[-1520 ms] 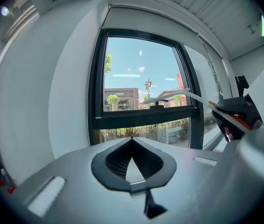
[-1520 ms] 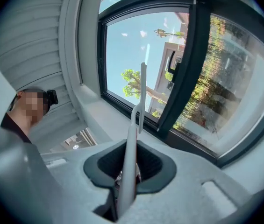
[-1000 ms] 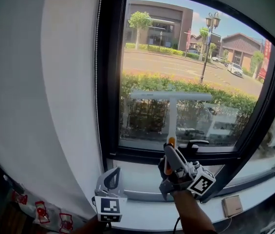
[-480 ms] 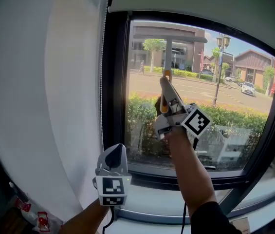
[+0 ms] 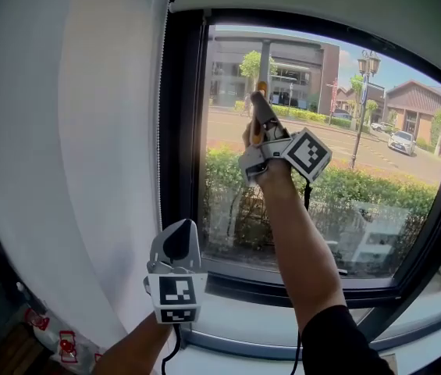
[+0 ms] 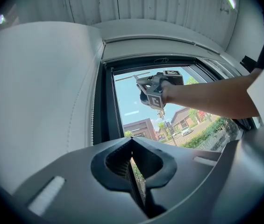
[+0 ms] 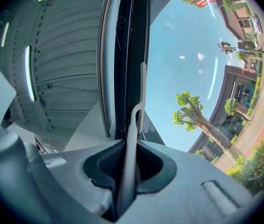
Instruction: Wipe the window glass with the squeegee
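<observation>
- A white fabric blind (image 5: 72, 170), smooth and slightly curved, covers the whole left side; a bead cord hangs along its edge.
- The window glass (image 5: 360, 209) is clear. Through it show a sunny street, a green hedge (image 5: 384, 186), buildings and a lamp post (image 5: 363, 92).
- A thick, matt black window frame (image 5: 183, 131) runs around the glass, with a pale sill (image 5: 236, 319) below.
- A bare forearm (image 5: 298, 241) rises in front of the pane and covers part of it; its dark sleeve is cut off at the bottom edge.
- The right gripper (image 5: 257, 104) is held high against the upper glass, its jaws clamped on the squeegee (image 7: 132, 125).
- The squeegee has a thin, pale grey handle. In the right gripper view its long narrow head lies near the top frame; whether the blade touches the glass is hard to tell.
- The left gripper (image 5: 175, 244), grey plastic, hangs low beside the blind, jaws pressed together with nothing between them.
</observation>
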Available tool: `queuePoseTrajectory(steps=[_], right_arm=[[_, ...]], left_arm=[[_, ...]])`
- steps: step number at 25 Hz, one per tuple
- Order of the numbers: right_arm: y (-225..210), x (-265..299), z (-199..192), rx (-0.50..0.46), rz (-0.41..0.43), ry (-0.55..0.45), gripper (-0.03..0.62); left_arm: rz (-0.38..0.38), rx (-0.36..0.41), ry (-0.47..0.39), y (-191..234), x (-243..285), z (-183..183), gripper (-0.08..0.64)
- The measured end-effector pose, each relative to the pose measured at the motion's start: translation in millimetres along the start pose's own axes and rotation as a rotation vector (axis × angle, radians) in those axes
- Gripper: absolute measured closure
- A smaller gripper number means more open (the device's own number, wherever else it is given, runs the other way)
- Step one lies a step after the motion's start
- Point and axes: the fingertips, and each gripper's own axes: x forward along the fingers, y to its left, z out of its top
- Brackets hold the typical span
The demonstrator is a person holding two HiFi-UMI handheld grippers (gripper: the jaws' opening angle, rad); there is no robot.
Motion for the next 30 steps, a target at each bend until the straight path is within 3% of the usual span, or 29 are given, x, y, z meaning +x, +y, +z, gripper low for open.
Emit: queuePoseTrajectory(steps=[9, 21, 24, 30], right_arm=[[1, -39, -31, 0.090, 0.002, 0.019, 0.548], [-8, -161, -122, 0.208, -0.127, 0.101, 0.548], [-10, -175, -130, 0.215, -0.143, 0.109, 0.548], [-11, -186, -132, 0.220, -0.149, 0.118, 0.548]], left_arm=[[-0.017, -0.031, 0.068, -13, -15, -37, 0.541], [-0.072, -0.068, 0.174, -54, -42, -100, 0.541], [-0.077, -0.118, 0.198, -60, -45, -108, 0.541], [-0.074, -0.128, 0.224, -67, -50, -115, 0.541]])
